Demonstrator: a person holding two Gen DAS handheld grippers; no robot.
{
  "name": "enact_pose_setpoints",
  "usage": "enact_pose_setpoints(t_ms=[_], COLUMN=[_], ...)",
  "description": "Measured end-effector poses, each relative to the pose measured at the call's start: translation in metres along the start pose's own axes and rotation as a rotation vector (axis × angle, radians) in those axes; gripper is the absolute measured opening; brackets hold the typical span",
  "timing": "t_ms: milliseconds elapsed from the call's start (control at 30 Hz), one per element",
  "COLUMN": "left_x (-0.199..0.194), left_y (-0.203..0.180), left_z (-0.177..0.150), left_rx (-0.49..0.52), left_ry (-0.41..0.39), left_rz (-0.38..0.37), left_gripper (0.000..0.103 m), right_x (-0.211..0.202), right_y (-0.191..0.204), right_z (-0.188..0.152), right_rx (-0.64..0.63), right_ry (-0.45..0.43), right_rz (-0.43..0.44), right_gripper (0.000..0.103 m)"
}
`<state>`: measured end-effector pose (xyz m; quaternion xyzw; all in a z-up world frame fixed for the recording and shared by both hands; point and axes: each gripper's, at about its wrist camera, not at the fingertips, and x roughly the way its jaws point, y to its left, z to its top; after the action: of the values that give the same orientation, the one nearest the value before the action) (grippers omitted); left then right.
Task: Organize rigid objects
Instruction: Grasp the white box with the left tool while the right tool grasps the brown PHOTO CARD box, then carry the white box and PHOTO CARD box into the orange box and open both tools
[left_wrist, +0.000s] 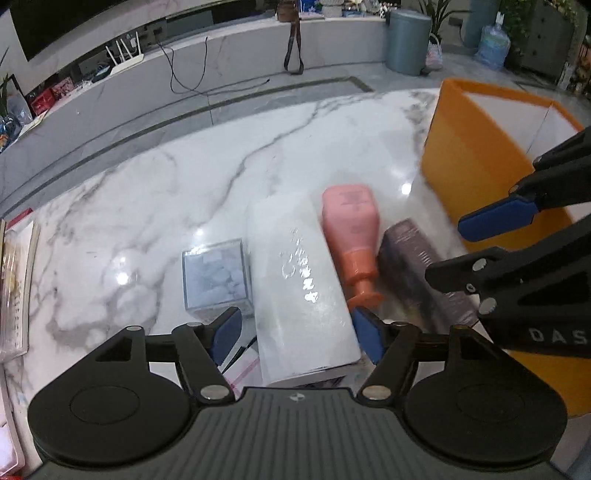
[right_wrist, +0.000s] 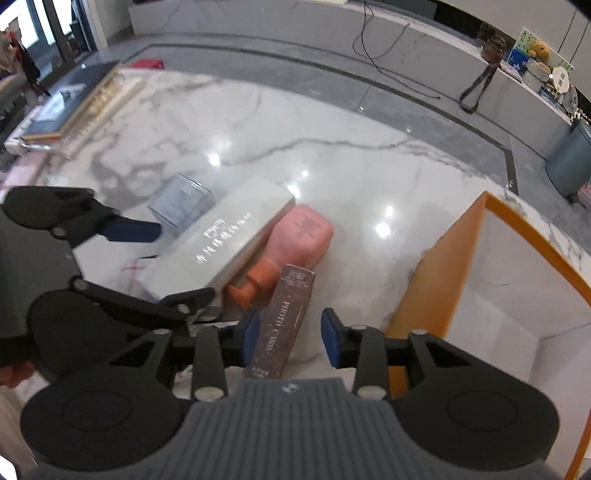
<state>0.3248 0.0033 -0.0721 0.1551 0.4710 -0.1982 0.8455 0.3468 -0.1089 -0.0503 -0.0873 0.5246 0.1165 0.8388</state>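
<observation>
Rigid objects lie clustered on a white marble tabletop (left_wrist: 166, 177): long white box (left_wrist: 301, 280), pink bottle (left_wrist: 352, 225), brown box (right_wrist: 286, 314), clear cube (left_wrist: 214, 275). Left gripper (left_wrist: 295, 330) open astride the white box; right gripper (right_wrist: 290, 334) open around the brown box. Orange bin (right_wrist: 436, 266) at three o'clock.

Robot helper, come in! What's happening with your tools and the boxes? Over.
Left tool open, straddling long white box. Right tool open around dark brown box. Pink bottle wedged between them. Orange bin beside, unobstructed.
</observation>
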Motion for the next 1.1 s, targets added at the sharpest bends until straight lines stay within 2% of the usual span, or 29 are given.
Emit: enact_pose_setpoints(t_ms=[133, 167, 300, 567, 667, 933, 1100], left_x=[0.009, 0.010, 0.006, -0.021, -0.037, -0.071, -0.072], left_y=[0.009, 0.010, 0.009, 0.011, 0.012, 0.015, 0.012], left_z=[-0.005, -0.006, -0.011, -0.027, -0.042, -0.093, -0.115], left_rx=[-0.034, -0.039, -0.037, -0.051, -0.049, -0.061, -0.064], left_ry=[0.027, 0.035, 0.023, 0.034, 0.047, 0.101, 0.160], left_rz=[-0.024, -0.034, -0.042, -0.048, -0.052, -0.064, -0.072], left_gripper=[0.080, 0.075, 0.070, 0.069, 0.069, 0.069, 0.069], right_x=[0.017, 0.021, 0.030, 0.020, 0.012, -0.005, -0.012], right_y=[-0.004, -0.004, -0.001, 0.012, 0.019, 0.032, 0.043], right_z=[0.002, 0.002, 0.001, -0.013, -0.026, -0.059, -0.075], right_rx=[0.035, 0.040, 0.043, 0.048, 0.033, 0.014, -0.012], right_ry=[0.030, 0.041, 0.073, 0.094, 0.108, 0.153, 0.168], right_rz=[0.003, 0.004, 0.020, 0.035, 0.030, 0.091, 0.134], right_gripper=[0.040, 0.040, 0.028, 0.022, 0.022, 0.022, 0.023])
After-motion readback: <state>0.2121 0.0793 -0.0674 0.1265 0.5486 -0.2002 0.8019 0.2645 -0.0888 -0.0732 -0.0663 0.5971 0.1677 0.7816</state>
